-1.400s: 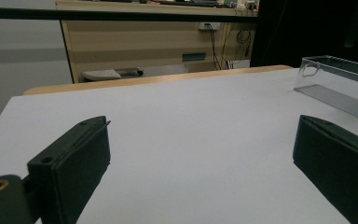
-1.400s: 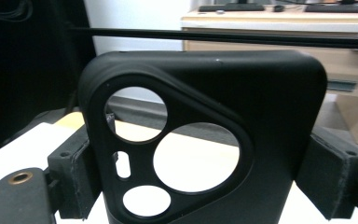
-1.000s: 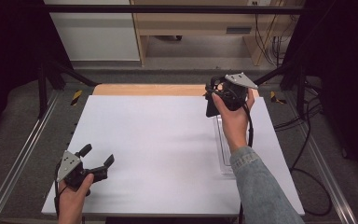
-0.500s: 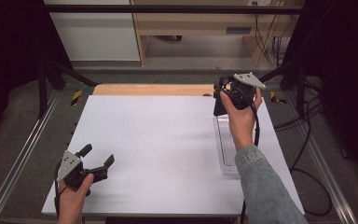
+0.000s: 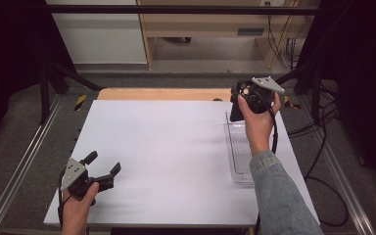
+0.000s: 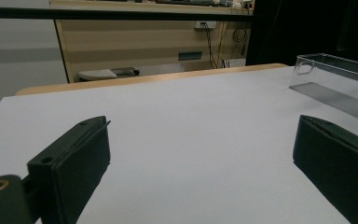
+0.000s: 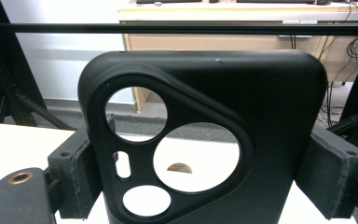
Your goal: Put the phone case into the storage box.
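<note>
Black phone case with round camera cut-outs, cut off by the bottom edge in the right gripper view, blocking most of the white worktop behind. Clear plastic tray partly hidden under the denim sleeve.

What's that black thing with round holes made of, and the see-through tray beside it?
The black phone case looks like matte soft plastic or rubber: dull, rounded edges, no glare. It sits clamped in the right gripper. The clear tray seems hard glossy plastic, possibly acrylic: you see straight through its thin walls.
</note>
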Demonstrator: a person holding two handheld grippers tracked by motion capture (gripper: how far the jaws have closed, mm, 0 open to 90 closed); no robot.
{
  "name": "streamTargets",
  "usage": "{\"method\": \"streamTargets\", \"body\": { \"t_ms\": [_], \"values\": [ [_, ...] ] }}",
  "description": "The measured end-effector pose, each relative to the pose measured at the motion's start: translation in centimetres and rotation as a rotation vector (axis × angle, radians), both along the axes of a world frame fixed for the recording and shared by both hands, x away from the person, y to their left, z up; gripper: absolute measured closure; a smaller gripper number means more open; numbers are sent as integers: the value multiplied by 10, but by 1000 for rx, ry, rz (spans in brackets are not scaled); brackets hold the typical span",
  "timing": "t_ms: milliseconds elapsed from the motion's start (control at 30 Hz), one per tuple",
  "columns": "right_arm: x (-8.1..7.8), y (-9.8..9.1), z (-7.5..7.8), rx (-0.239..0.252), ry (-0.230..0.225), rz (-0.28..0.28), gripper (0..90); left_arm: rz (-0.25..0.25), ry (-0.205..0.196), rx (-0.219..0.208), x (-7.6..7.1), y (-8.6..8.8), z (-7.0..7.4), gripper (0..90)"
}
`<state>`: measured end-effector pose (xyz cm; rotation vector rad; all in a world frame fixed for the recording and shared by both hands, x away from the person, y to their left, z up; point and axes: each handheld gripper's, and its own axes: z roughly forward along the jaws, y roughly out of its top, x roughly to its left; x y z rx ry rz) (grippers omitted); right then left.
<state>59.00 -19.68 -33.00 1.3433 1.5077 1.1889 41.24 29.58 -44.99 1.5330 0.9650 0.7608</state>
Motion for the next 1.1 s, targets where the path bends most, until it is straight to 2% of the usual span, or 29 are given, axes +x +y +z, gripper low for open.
{"method": "streamTargets", "body": {
  "t_ms": [400,867,1100],
  "values": [
    [3,-9,-7,-8,19,-17,143,-4,-2,0,0,-1,0,40],
    [16,-8,-21,-11,36,-37,142,-13,-6,5,0,-3,0,40],
    [22,-7,-29,-30,54,-45,142,-13,-4,4,1,-3,-1,40]
  ]
}}
